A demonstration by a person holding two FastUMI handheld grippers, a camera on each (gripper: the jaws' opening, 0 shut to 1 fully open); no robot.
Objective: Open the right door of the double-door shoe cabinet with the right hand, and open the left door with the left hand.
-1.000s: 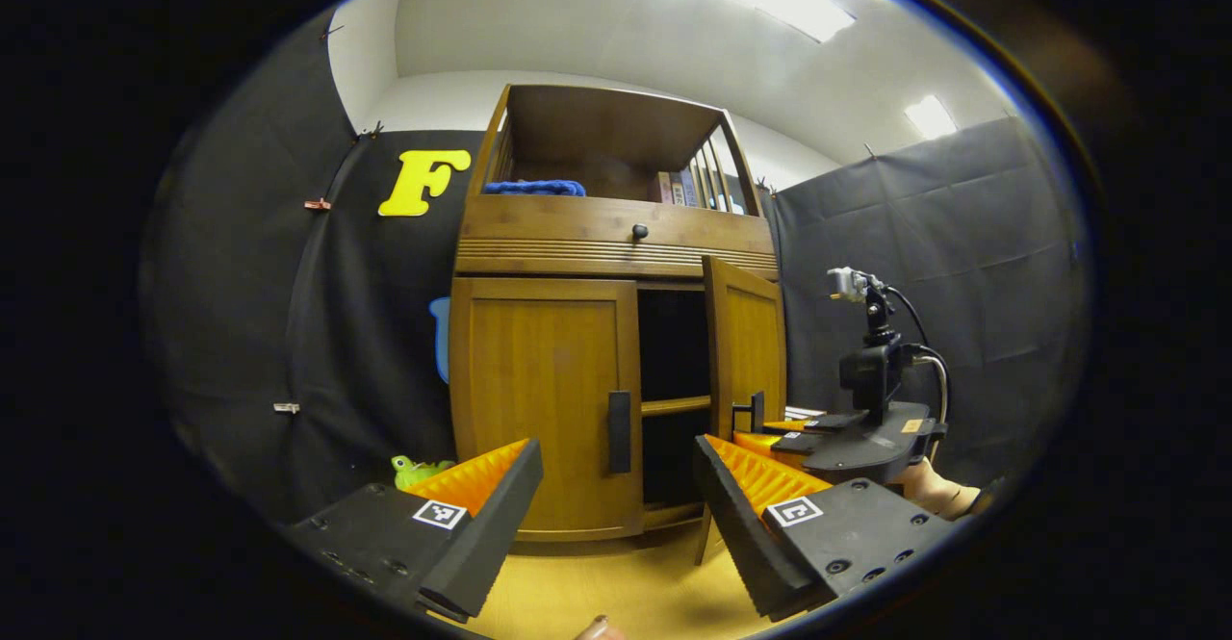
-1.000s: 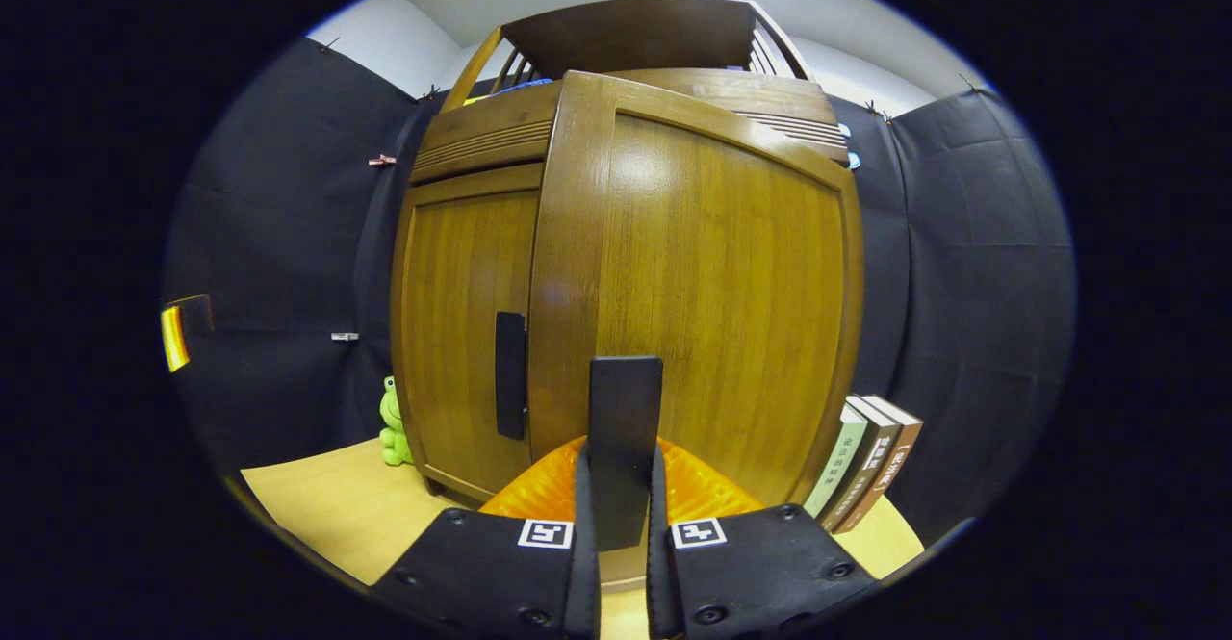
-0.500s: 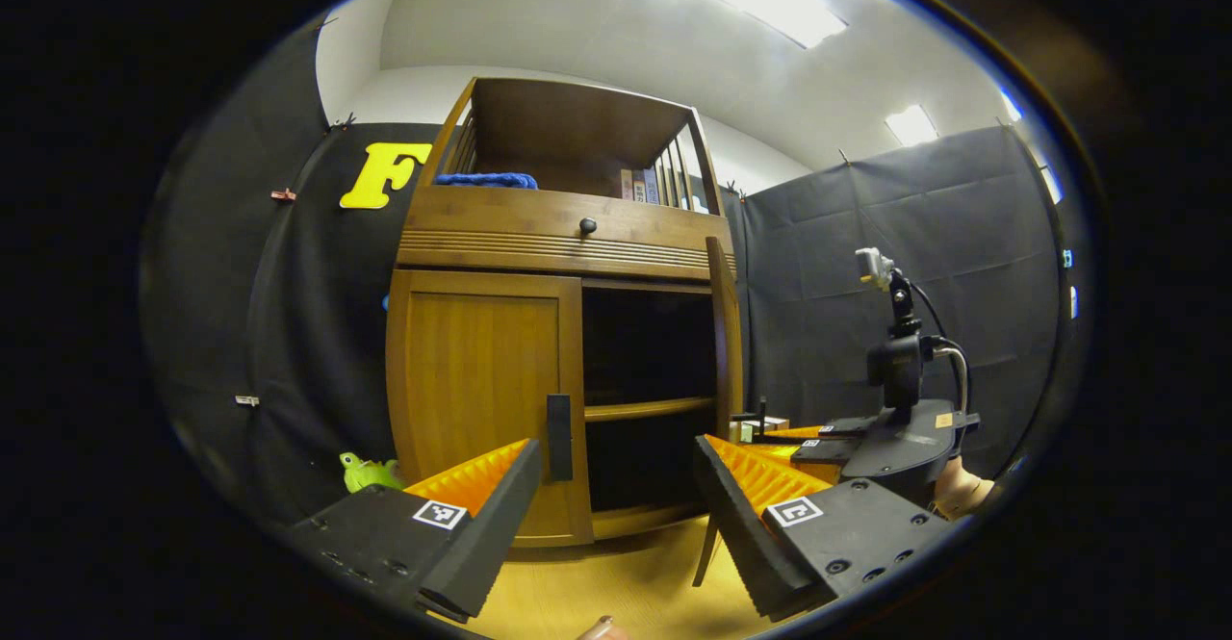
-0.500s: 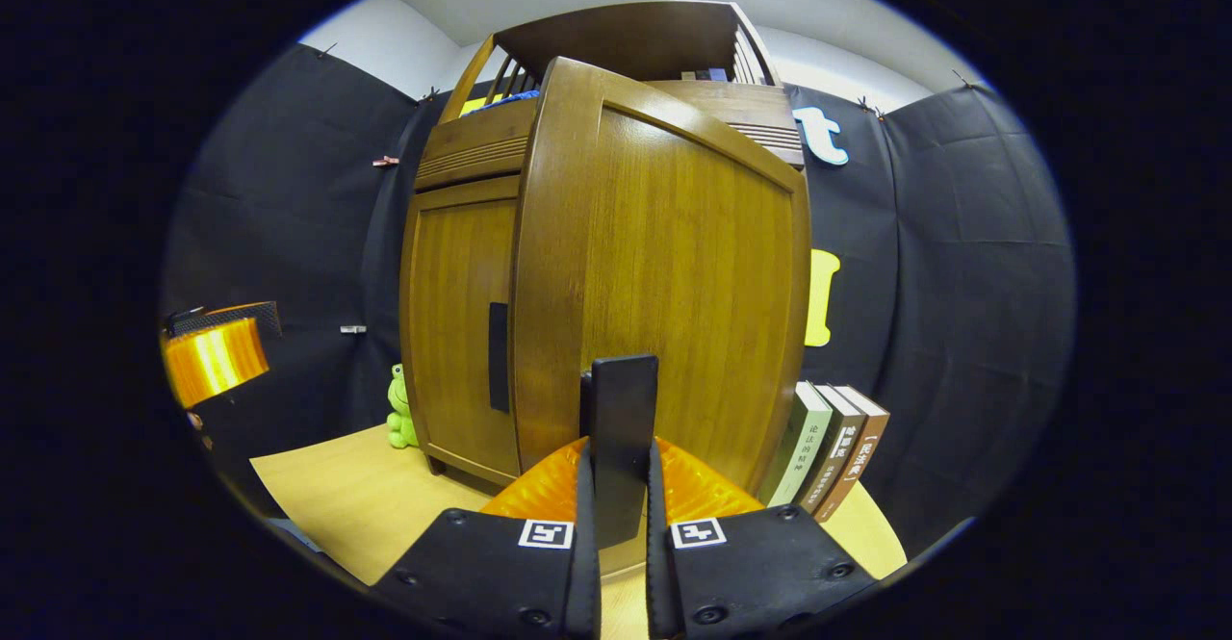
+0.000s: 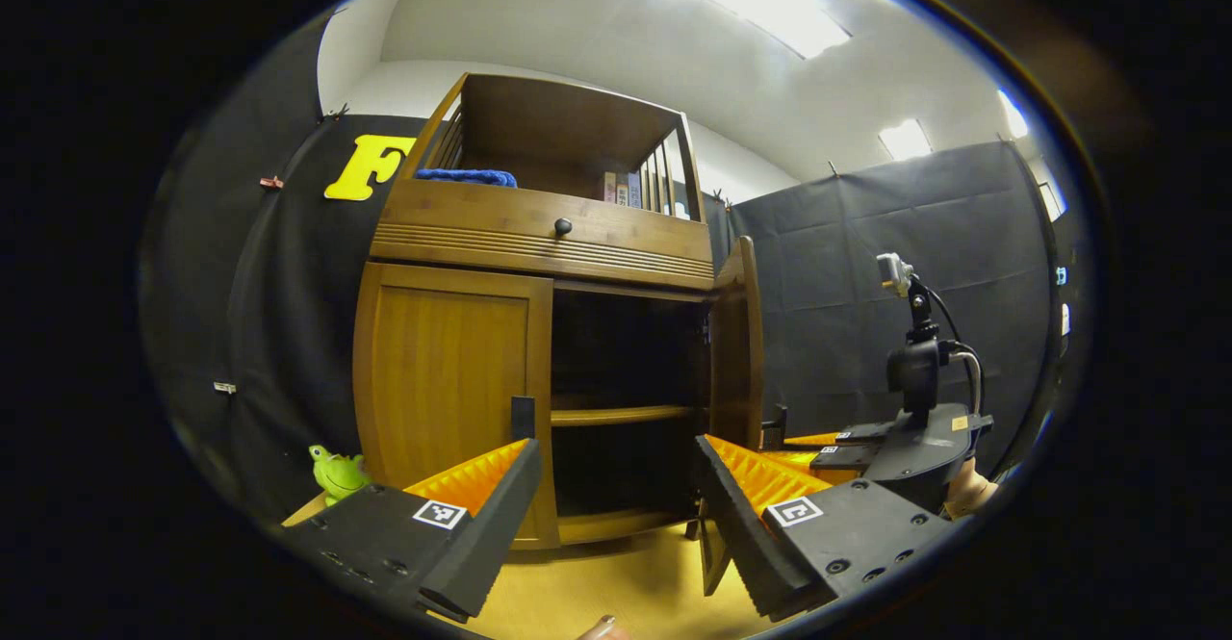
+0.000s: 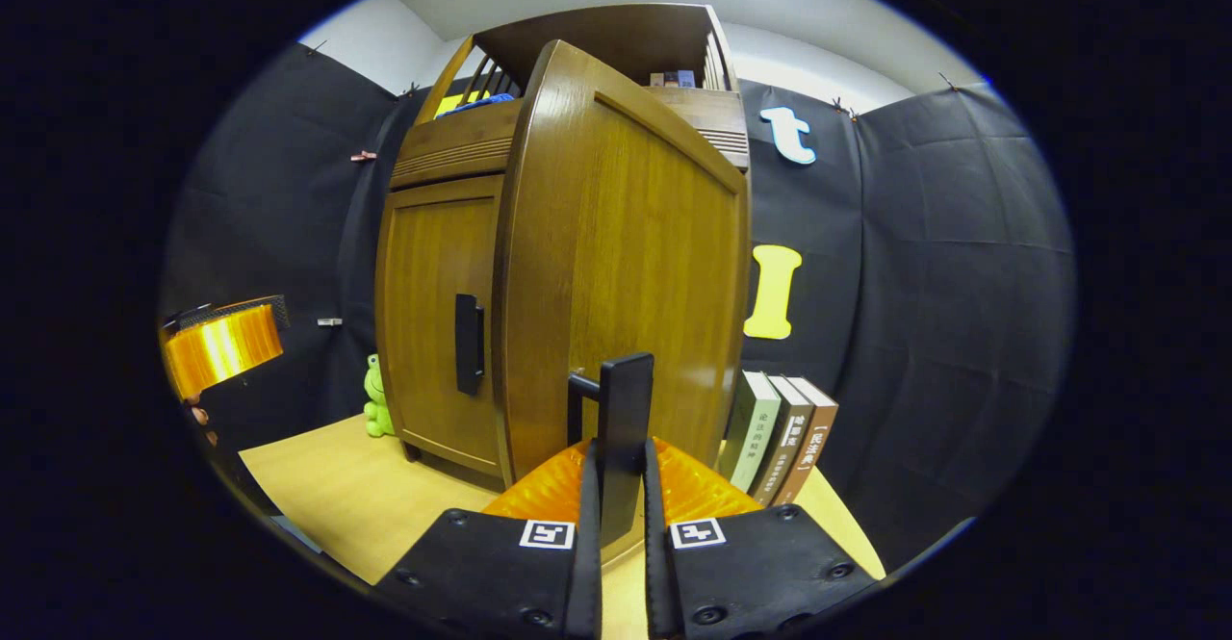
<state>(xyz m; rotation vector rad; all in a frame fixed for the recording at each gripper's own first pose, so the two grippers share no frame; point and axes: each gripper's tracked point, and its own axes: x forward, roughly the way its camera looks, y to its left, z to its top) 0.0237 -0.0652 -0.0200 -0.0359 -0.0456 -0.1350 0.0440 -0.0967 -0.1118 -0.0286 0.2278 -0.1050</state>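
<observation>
Fingers of the left claw [image 5: 616,505] are standing spread and holding nothing, and the dark upright handle [image 5: 523,418] of the left door [image 5: 448,385] is lying ahead of them, a little to the left of the gap, partly hidden behind the left finger. Its long axis is running vertically, so I judge the next reach needs a small shift leftward and forward, with the fingers closing on it from either side. The left claw is clearly the nearer one to it. The right claw [image 6: 621,524] is pinching the right door's handle [image 6: 624,428], with the right door [image 6: 626,274] swung wide. Both claws are working over a pale wooden tabletop [image 6: 337,496], where the shoe cabinet [image 5: 539,236] is standing beside a green frog toy [image 5: 337,472] and some books [image 6: 784,438], against black cloth walls.
</observation>
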